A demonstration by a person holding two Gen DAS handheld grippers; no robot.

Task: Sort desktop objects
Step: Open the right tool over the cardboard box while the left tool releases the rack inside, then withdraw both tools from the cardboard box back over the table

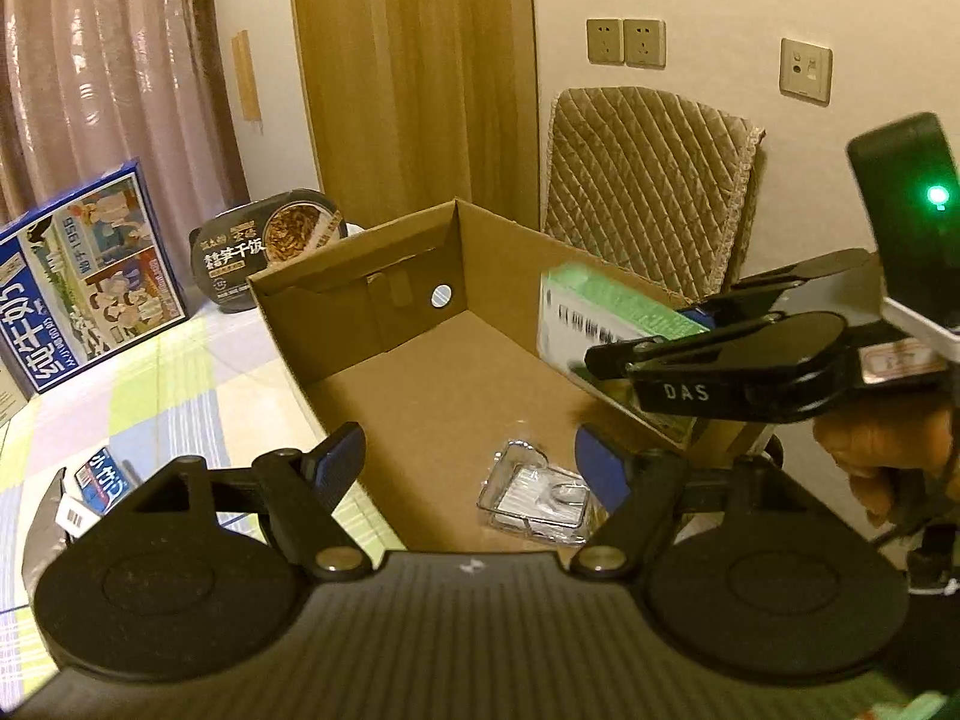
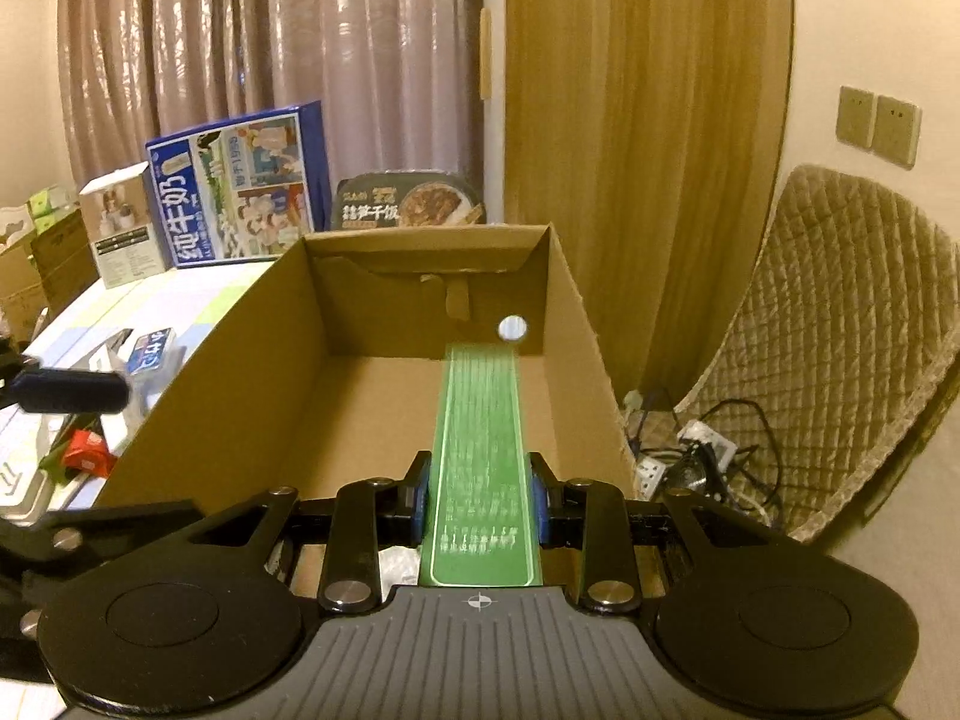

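Your left gripper (image 1: 471, 459) is spread wide and holds nothing — it hangs over the near edge of the cardboard box (image 2: 252, 384), above a clear plastic packet (image 1: 537, 495) lying on the floor of it. Your right gripper (image 2: 480, 495) pinches a long green carton (image 2: 477, 438) — narrow, white print, reaching into the box.

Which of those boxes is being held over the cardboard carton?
The green box, clamped by the right gripper; the blue milk box stands on the table.

Both wrist views tilt down, close over the cardboard box (image 1: 420, 372); shared: box interior, blue carton (image 2: 240, 192).
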